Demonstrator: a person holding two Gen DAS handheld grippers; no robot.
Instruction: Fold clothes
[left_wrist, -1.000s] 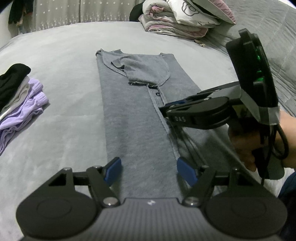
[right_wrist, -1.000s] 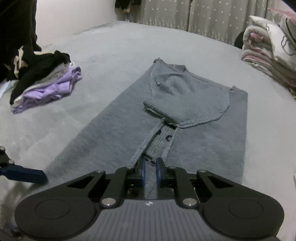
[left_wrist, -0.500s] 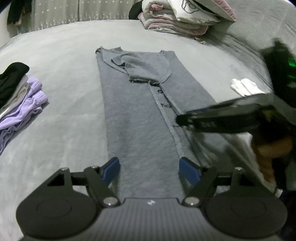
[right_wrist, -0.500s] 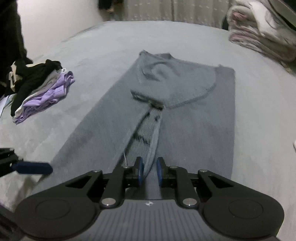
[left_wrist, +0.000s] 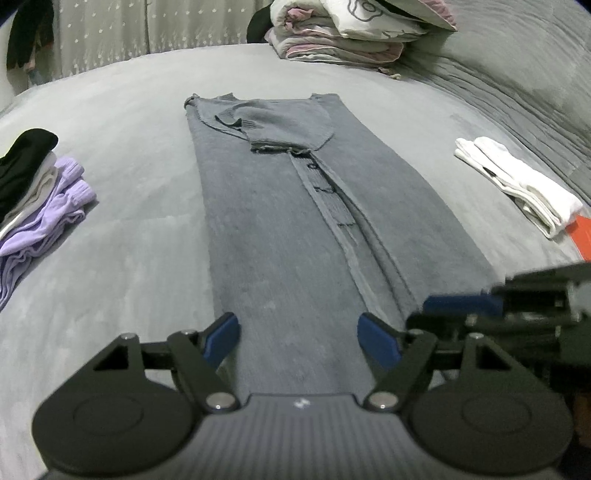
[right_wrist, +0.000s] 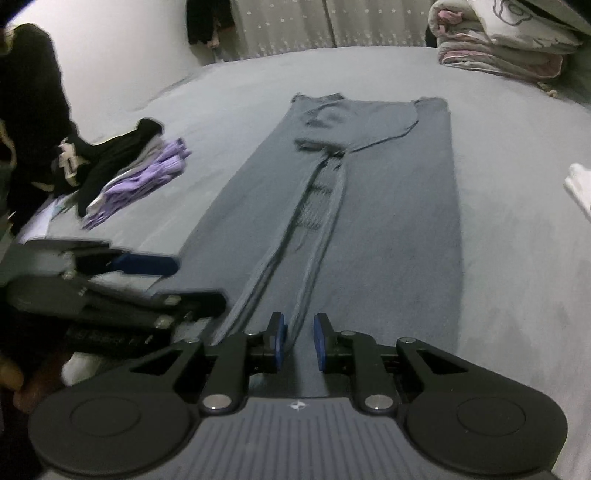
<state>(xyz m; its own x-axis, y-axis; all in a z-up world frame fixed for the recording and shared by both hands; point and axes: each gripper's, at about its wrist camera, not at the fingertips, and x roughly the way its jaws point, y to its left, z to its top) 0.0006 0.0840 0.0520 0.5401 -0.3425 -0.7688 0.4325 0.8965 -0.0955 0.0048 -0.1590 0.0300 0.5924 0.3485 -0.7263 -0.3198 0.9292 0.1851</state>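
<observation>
in the left wrist view, far left edge held one stack of folded clothes (left_wrist: 33, 192), black on top, grey, then purple. centre of frame, one grey cardigan (left_wrist: 295, 221) lay flat on the bed (left_wrist: 140, 110), running from bottom centre up to the neck at upper centre, both sides folded in w/ a sleeve across the top. soft knit, light and floppy by the look, prob. grippy enough on the plush cover; best taken at the two near hem corners, one per gripper, so it wouldn't sag in the middle. upper centre-right sat one pile of folded bedding (left_wrist: 351, 33). right side, one pair of white socks (left_wrist: 517, 184).

left gripper (left_wrist: 299, 339) at bottom centre: jaws wide apart, nothing pinched, hem just ahead between them. right gripper (right_wrist: 297, 341) at bottom centre of its own view: jaws had just been opening, a narrow gap now, pads clear of the knit w/ the cardigan's centre seam running up from between them.
</observation>
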